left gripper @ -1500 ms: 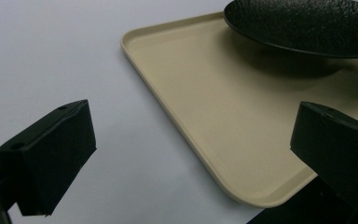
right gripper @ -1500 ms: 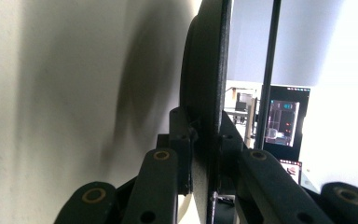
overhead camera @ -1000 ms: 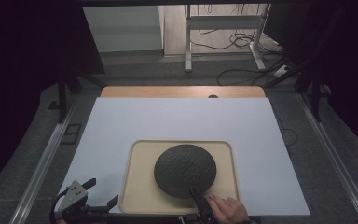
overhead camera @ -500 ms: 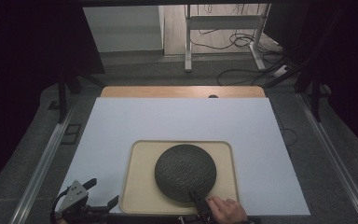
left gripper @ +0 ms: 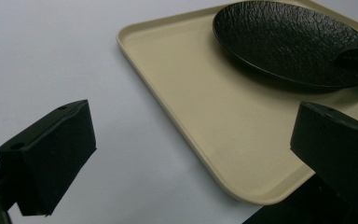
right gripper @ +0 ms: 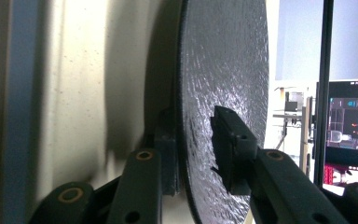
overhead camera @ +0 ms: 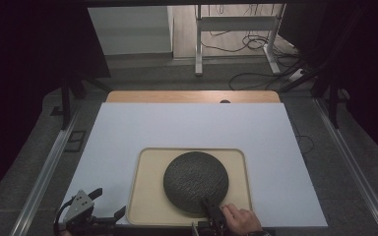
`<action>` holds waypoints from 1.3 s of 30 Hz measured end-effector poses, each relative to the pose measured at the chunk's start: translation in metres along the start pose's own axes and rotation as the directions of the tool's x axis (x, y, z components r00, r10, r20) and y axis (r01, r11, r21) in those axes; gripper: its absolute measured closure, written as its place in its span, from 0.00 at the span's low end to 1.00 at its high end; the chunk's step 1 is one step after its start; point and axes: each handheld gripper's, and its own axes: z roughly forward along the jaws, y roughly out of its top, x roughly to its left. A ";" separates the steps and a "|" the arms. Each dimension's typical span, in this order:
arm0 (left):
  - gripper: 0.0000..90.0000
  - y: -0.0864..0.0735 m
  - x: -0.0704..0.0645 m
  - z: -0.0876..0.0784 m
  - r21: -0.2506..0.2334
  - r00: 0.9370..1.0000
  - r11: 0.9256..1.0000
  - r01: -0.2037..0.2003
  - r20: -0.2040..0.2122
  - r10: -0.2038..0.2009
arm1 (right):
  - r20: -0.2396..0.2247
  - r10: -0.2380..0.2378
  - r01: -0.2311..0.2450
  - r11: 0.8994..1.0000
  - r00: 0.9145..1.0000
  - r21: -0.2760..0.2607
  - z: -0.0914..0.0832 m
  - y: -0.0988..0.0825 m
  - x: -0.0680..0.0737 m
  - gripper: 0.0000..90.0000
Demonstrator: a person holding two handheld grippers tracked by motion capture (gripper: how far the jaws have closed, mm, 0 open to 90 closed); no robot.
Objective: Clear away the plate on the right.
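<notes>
A dark, rough-textured round plate [overhead camera: 196, 181] lies on a beige tray [overhead camera: 147, 196] at the near middle of the white table. My right gripper [overhead camera: 209, 205] is shut on the plate's near rim, with a hand [overhead camera: 238, 220] behind it. In the right gripper view the jaws pinch the plate [right gripper: 228, 70] from both sides, one pad [right gripper: 230, 149] on its top face, and the tray [right gripper: 74, 93] lies beneath. My left gripper [overhead camera: 110, 202] stands open at the tray's near left corner. Its view shows that tray [left gripper: 191, 102] corner between the jaws and the plate [left gripper: 284, 37] beyond.
The white board [overhead camera: 187, 128] covers most of the table, with a wooden strip [overhead camera: 192, 96] at its far edge. Metal rails [overhead camera: 44, 172] run along both sides. Cables and a stand's legs [overhead camera: 236, 44] lie on the floor beyond.
The plate's near rim has crept slightly toward the table's near edge with the right gripper. The left gripper has stayed where it was.
</notes>
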 end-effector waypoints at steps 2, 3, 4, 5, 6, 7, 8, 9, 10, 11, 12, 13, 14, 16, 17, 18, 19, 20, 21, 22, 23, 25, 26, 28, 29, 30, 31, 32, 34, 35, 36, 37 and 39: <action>0.00 0.000 0.000 0.000 0.000 1.000 1.000 0.000 0.000 0.000 | -0.010 0.000 0.000 1.000 1.000 0.006 0.000 0.000 -0.001 0.77; 0.00 0.000 0.000 0.000 0.000 1.000 1.000 0.000 0.000 0.000 | 0.001 0.002 -0.002 1.000 1.000 -0.004 0.000 -0.001 0.000 0.77; 0.00 0.000 0.000 0.000 0.000 1.000 1.000 0.000 -0.001 0.000 | -0.006 -0.001 0.001 1.000 1.000 0.001 -0.001 -0.001 -0.001 0.76; 0.00 0.000 0.000 0.000 0.000 1.000 1.000 0.000 -0.001 0.000 | -0.006 0.001 -0.001 1.000 1.000 0.002 -0.001 -0.001 -0.001 0.75; 0.00 0.000 0.000 0.000 0.000 1.000 1.000 0.000 0.000 0.000 | -0.006 0.003 -0.003 1.000 1.000 0.004 -0.001 -0.001 -0.002 0.75; 0.00 0.000 0.000 0.000 0.001 1.000 1.000 -0.001 -0.001 0.001 | -0.006 0.004 -0.004 1.000 1.000 0.006 -0.001 -0.001 -0.002 0.74; 0.00 0.000 0.000 0.000 0.002 1.000 1.000 -0.001 -0.001 0.001 | -0.007 0.005 -0.005 1.000 1.000 0.007 -0.002 -0.001 -0.002 0.73; 0.00 0.000 0.000 0.000 0.002 1.000 1.000 -0.001 -0.001 0.001 | -0.006 0.006 -0.006 1.000 1.000 0.008 -0.002 -0.001 -0.002 0.73; 0.00 0.000 0.000 0.000 0.002 1.000 1.000 -0.001 -0.001 0.001 | -0.008 0.010 -0.010 1.000 1.000 0.010 -0.002 -0.001 -0.003 0.72; 0.00 0.000 0.000 0.000 0.002 1.000 1.000 -0.001 -0.001 0.001 | -0.008 0.014 -0.014 1.000 1.000 0.011 -0.002 -0.001 -0.004 0.70; 0.00 0.000 0.000 0.000 0.001 1.000 1.000 0.000 0.000 0.000 | -0.017 0.017 -0.017 1.000 1.000 0.016 -0.002 -0.002 -0.005 0.68; 0.00 0.000 0.000 0.000 0.001 1.000 1.000 0.000 0.000 0.000 | -0.011 0.028 -0.028 1.000 1.000 0.014 -0.002 -0.002 -0.005 0.66; 0.00 0.000 0.000 0.000 0.001 1.000 1.000 0.001 0.000 -0.001 | -0.010 0.028 -0.028 1.000 1.000 0.014 -0.002 -0.002 -0.006 0.65; 0.00 0.000 0.000 0.000 0.001 1.000 1.000 0.000 0.001 0.000 | -0.019 0.035 -0.034 0.999 0.999 0.018 -0.002 -0.003 -0.007 0.63; 0.00 0.000 0.000 0.000 0.002 1.000 1.000 0.000 0.000 0.000 | -0.014 0.038 -0.038 0.999 0.999 0.020 -0.002 -0.003 -0.007 0.62; 0.00 0.000 0.000 0.000 0.003 1.000 1.000 0.000 0.000 0.000 | -0.012 0.040 -0.039 0.999 0.999 0.021 -0.002 -0.003 -0.008 0.60; 0.00 0.000 0.000 0.000 0.003 1.000 1.000 0.000 0.000 0.000 | -0.008 0.040 -0.040 0.999 0.999 0.023 -0.002 -0.003 -0.009 0.59; 0.00 0.000 0.000 0.000 0.003 1.000 1.000 0.000 0.001 0.000 | -0.010 0.042 -0.041 0.999 0.999 0.026 -0.002 -0.004 -0.009 0.58; 0.00 0.000 0.000 0.000 0.002 1.000 1.000 0.000 0.001 0.000 | -0.018 0.041 -0.040 0.999 0.999 0.026 -0.002 -0.004 -0.010 0.57; 0.00 0.000 0.000 0.000 0.002 1.000 1.000 0.000 0.001 0.000 | -0.017 0.038 -0.038 0.999 0.999 0.032 -0.002 -0.004 -0.010 0.56; 0.00 0.000 0.000 0.000 0.002 1.000 1.000 0.001 0.001 -0.001 | -0.012 0.038 -0.038 0.999 0.999 0.031 -0.002 -0.005 -0.010 0.56; 0.00 0.000 0.000 0.000 0.002 1.000 1.000 0.001 0.000 -0.001 | -0.017 0.035 -0.035 0.999 0.999 0.029 -0.002 -0.005 -0.011 0.54; 0.00 0.000 0.000 0.000 0.002 1.000 1.000 0.000 0.001 0.000 | -0.012 0.034 -0.034 0.999 0.999 0.037 -0.003 -0.005 -0.011 0.54; 0.00 0.000 0.000 0.000 0.002 1.000 1.000 0.000 0.000 0.000 | -0.014 0.031 -0.030 0.999 0.999 0.042 -0.003 -0.006 -0.012 0.52; 0.00 0.000 0.000 0.000 0.002 1.000 1.000 0.000 0.000 0.000 | -0.016 0.033 -0.033 0.998 0.999 0.045 -0.003 -0.006 -0.012 0.51; 0.00 0.000 0.000 0.000 0.001 1.000 1.000 0.000 0.000 0.000 | -0.025 0.036 -0.035 0.998 0.999 0.049 -0.003 -0.006 -0.013 0.51; 0.00 0.000 0.000 0.000 0.001 1.000 1.000 0.000 0.000 0.000 | -0.026 0.036 -0.035 0.998 0.999 0.048 -0.003 -0.006 -0.013 0.51; 0.00 0.000 0.000 0.000 0.001 1.000 1.000 0.001 0.000 -0.001 | -0.027 0.034 -0.033 0.998 0.999 0.049 -0.003 -0.007 -0.013 0.50; 0.00 0.000 0.000 0.000 0.001 1.000 1.000 0.001 0.000 -0.001 | -0.026 0.035 -0.034 0.998 0.999 0.052 -0.003 -0.007 -0.014 0.48; 0.00 0.000 0.000 0.000 0.001 1.000 1.000 0.000 0.000 0.000 | -0.033 0.038 -0.036 0.998 0.999 0.053 -0.003 -0.008 -0.015 0.46; 0.00 0.000 0.000 0.000 0.001 1.000 1.000 0.000 0.000 0.000 | -0.031 0.038 -0.036 0.998 0.999 0.054 -0.003 -0.008 -0.016 0.45; 0.00 0.000 0.000 0.000 0.001 1.000 1.000 0.000 0.000 0.000 | -0.035 0.043 -0.041 0.998 0.998 0.053 -0.004 -0.009 -0.017 0.44; 0.00 0.000 0.000 0.000 0.000 1.000 1.000 0.000 0.000 0.000 | -0.043 0.047 -0.045 0.997 0.998 0.055 -0.004 -0.010 -0.019 0.41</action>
